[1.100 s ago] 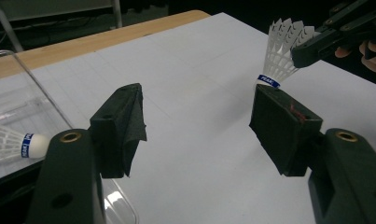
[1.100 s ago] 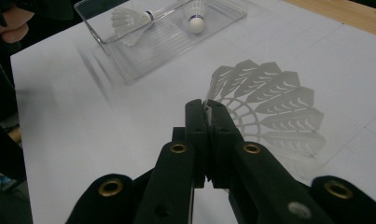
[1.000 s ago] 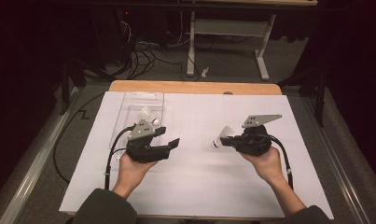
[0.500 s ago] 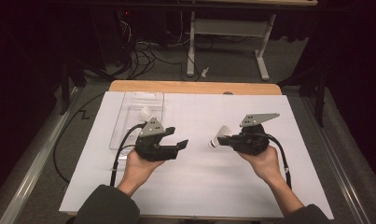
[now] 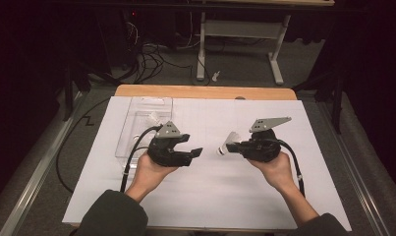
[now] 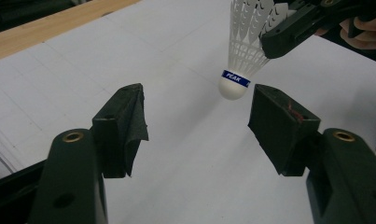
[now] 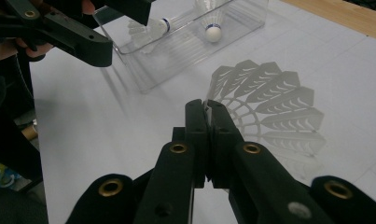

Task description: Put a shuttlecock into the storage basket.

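A white shuttlecock point(image 6: 241, 51) with a blue band hangs cork-down above the white sheet, and my right gripper point(image 7: 206, 109) is shut on its feather skirt point(image 7: 269, 102). In the high view the shuttlecock point(image 5: 225, 145) sits between the two hands at mid-table. My left gripper point(image 6: 197, 116) stands open, its jaws wide apart just short of the cork, with nothing between them. In the high view the left gripper point(image 5: 190, 146) points right toward the right gripper point(image 5: 234, 146).
A clear plastic box point(image 5: 136, 125) lies on the sheet behind the left hand; two more shuttlecocks point(image 7: 150, 28) point(image 7: 212, 28) lie in it. The wooden table edge point(image 5: 205, 92) runs along the back. White paper point(image 5: 205, 196) covers the table.
The left gripper has moved right, away from the clear box and toward the shuttlecock. The right gripper has held nearly still with the shuttlecock.
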`<state>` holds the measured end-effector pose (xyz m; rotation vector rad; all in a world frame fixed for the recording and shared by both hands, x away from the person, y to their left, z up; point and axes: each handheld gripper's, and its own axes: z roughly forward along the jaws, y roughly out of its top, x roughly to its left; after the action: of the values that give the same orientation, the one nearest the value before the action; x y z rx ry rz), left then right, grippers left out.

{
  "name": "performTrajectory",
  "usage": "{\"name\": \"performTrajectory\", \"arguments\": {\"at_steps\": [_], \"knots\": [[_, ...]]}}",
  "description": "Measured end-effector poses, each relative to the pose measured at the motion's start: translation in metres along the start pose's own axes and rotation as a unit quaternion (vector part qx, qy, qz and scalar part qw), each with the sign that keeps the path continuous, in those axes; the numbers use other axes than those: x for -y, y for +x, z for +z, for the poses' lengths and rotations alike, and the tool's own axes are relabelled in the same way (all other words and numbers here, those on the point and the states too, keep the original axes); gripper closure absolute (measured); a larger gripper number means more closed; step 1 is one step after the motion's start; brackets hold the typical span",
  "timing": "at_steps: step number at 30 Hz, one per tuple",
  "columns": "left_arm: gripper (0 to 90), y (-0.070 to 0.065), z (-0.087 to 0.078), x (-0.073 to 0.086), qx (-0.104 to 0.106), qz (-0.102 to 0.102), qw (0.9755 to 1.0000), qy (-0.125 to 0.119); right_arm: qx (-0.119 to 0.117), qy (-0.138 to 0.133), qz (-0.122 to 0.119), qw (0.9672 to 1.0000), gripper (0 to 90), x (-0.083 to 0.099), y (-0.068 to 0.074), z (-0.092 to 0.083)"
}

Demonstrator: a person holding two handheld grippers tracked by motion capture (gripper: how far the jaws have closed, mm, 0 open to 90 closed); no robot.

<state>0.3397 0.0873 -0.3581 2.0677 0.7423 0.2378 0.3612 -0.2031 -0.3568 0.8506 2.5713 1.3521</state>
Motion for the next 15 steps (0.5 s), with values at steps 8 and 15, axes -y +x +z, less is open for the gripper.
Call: {"name": "performTrajectory", "arguments": {"at_steps": [8, 15], "knots": [[36.7, -0.001, 0.009, -0.011, 0.001, 0.022, 0.9990, 0.038, -0.006, 0.003, -0.003, 1.0000, 89.3, -0.006, 0.001, 0.002], [36.6, -0.002, 0.017, -0.017, 0.005, 0.038, 0.9971, 0.066, -0.011, 0.005, -0.004, 0.9999, 89.3, -0.009, 0.002, 0.004]]}}
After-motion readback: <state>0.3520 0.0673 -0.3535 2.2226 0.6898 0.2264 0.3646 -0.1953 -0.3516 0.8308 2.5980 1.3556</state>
